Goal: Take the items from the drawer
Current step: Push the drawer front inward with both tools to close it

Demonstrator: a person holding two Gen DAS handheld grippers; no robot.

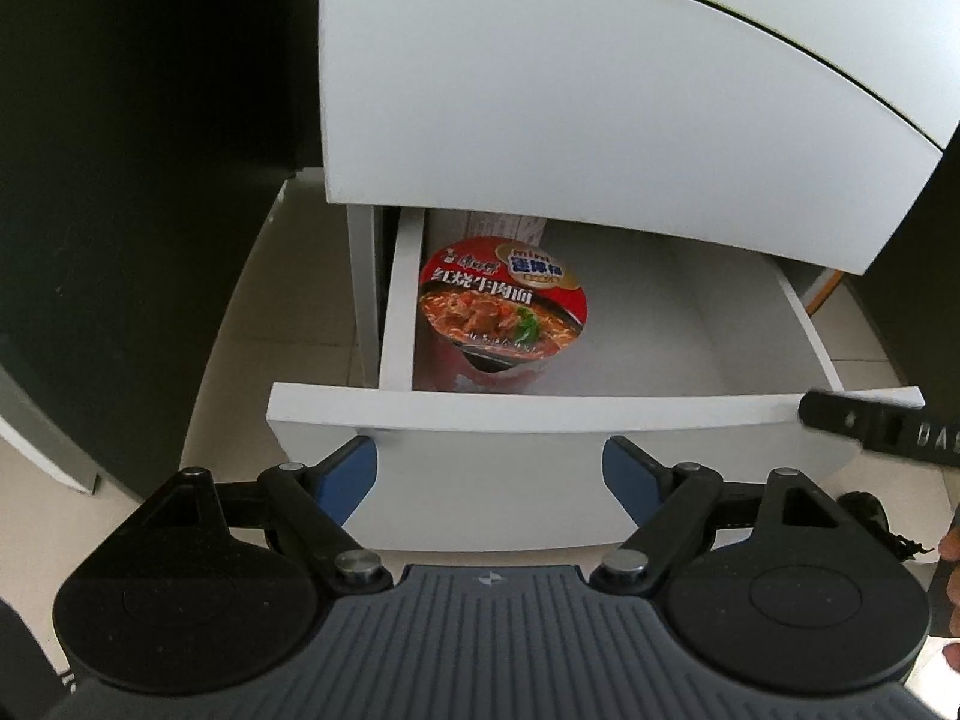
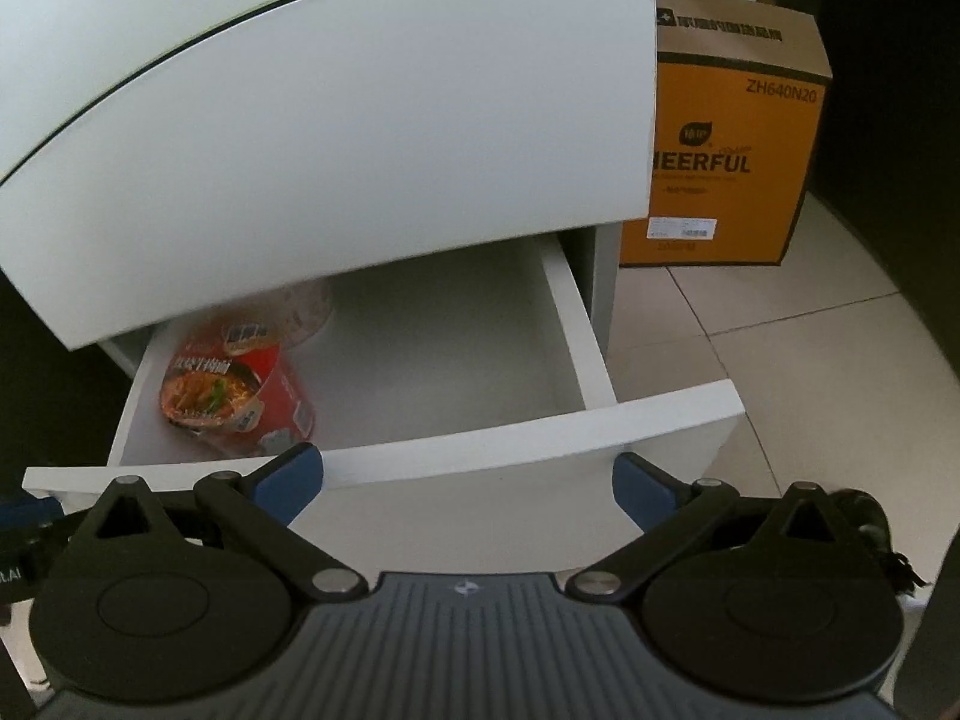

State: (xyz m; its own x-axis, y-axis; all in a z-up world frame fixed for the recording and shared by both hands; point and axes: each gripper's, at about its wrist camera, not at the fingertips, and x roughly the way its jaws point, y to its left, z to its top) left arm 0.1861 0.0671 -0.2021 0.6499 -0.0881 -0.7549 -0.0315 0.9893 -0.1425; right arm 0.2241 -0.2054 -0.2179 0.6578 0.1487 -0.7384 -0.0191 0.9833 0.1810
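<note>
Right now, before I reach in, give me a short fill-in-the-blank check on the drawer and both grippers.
1. The bottom drawer is pulled ____.
2. The red noodle cup sits at the drawer's ____ side, seen from the front.
3. The left gripper and right gripper both have their fingers ____, holding nothing.
4. The box on the floor right of the cabinet is mostly ____ in colour.

Missing words: open; left; open; orange
</note>
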